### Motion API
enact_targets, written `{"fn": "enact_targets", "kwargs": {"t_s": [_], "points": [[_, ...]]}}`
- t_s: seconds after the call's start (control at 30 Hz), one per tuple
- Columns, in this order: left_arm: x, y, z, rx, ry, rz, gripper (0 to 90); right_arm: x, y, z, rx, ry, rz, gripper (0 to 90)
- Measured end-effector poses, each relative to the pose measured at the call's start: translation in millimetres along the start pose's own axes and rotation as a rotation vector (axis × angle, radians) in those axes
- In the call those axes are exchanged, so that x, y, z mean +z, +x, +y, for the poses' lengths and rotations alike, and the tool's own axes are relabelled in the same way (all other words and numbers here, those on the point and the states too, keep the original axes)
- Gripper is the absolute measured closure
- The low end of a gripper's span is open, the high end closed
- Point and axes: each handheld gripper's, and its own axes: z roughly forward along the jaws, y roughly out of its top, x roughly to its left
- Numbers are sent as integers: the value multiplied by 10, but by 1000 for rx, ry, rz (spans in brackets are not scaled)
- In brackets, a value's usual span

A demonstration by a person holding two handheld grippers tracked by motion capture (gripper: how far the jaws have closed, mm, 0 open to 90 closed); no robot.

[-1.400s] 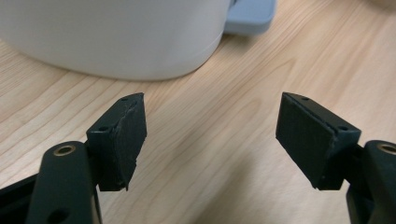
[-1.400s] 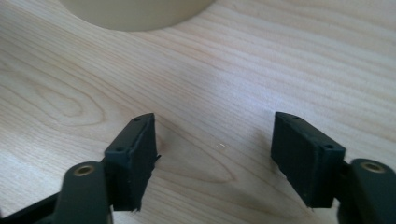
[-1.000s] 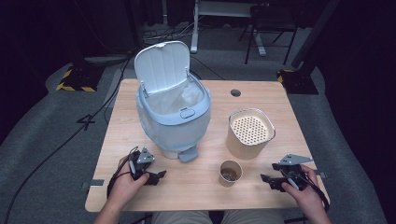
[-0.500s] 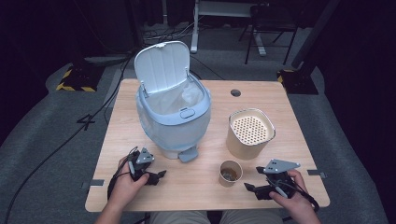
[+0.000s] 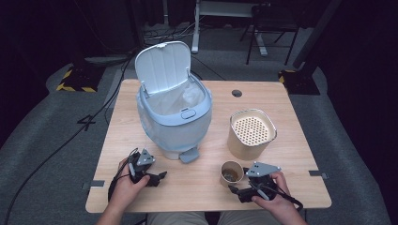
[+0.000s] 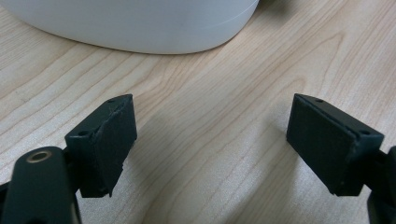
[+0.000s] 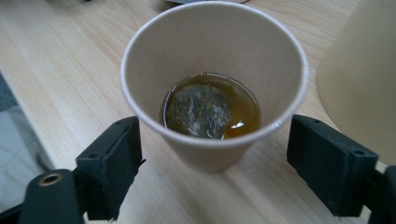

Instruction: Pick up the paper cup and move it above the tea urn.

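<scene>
Moved leftward along the near edge since a second ago: right gripper [image 5: 237,190], from the table's right corner to just beside the paper cup [image 5: 231,173]. Spread wide now, jaws standing either side of the cup [image 7: 212,88] in the right gripper view, neither pad clearly touching its wall. Held from behind by the right hand [image 5: 277,201], grey plate on top.

Unmoved over the same second: left gripper [image 5: 159,177], gripped by the left hand [image 5: 124,187] near the front left. Jaws parted wide there too, nothing between them but bare table [image 6: 219,126].

Close around the cup: tan perforated-top canister [image 5: 251,133] just behind and to the right, its wall crowding the right edge of the right gripper view [image 7: 364,79]. Further left, pale blue bin [image 5: 174,117] with lid raised and a clear liner inside, pedal pointing toward the near edge. Between the two grippers, open wood.

Seen from the right gripper view and not from above: a soaked tea bag [image 7: 200,111] lying in a shallow pool of amber liquid at the cup's bottom. Seen from the left gripper view: the bin's white rounded base [image 6: 135,23] close ahead of the jaws, resting on the wood.
</scene>
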Motion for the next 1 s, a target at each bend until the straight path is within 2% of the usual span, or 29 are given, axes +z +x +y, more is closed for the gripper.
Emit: {"fn": "enact_targets", "kwargs": {"t_s": [0.13, 0.2, 0.23, 0.33, 0.5, 0.8, 0.87, 1.0], "points": [[0, -1, -1, -1, 0, -2, 167, 137, 22, -16, 15, -18, -2, 213], [-2, -1, -1, -1, 1, 0, 167, 207, 50, -37, 3, -51, -17, 221], [0, -1, -1, -1, 0, -2, 167, 253, 69, -52, 3, -86, -27, 227], [-1, -1, -1, -1, 1, -3, 167, 278, 75, -64, 12, -118, -36, 236], [-2, -2, -3, -1, 0, -2, 167, 319, 50, -100, 22, -165, -23, 265], [-2, -2, -3, -1, 1, -2, 167, 290, 31, -120, 6, -209, -8, 289], [-2, -1, -3, -1, 1, -4, 167, 218, 13, -88, 1, -241, -4, 292], [-1, -2, -3, -5, 0, -7, 165, 117, -35, -52, -18, -262, 4, 295]]}}
